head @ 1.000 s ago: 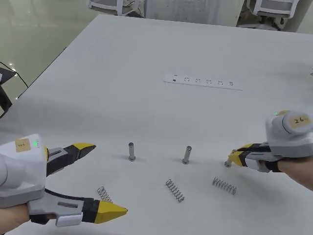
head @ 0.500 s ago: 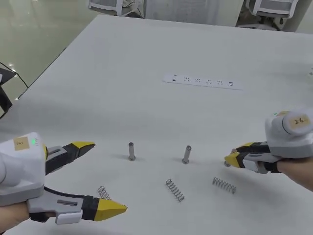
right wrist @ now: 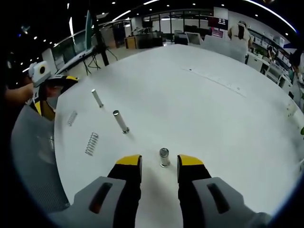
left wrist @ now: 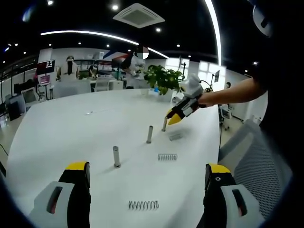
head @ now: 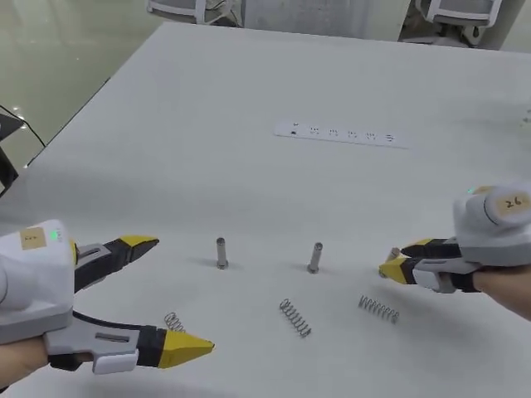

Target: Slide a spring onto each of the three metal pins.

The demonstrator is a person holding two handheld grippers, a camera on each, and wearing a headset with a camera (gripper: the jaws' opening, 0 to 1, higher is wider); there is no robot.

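Three metal pins stand upright in a row on the white table: left pin (head: 221, 252), middle pin (head: 315, 257), right pin (head: 393, 252). Three springs lie flat in front of them: left spring (head: 172, 321), middle spring (head: 295, 318), right spring (head: 378, 308). My right gripper (head: 399, 259) is open, its yellow tips low at the table, one on each side of the right pin (right wrist: 164, 157) without touching it. My left gripper (head: 170, 296) is wide open near the front left, with the left spring (left wrist: 143, 205) lying between its jaws below.
A white power strip (head: 342, 134) lies across the table farther back. Office chairs (head: 455, 18) stand beyond the far edge. The table's left edge (head: 91, 98) runs diagonally, with green floor past it. Bare tabletop lies between the pins and the strip.
The right gripper has edged slightly left, closer around the right pin. The left gripper has sunk a little toward the lower left. Pins and springs have not moved.
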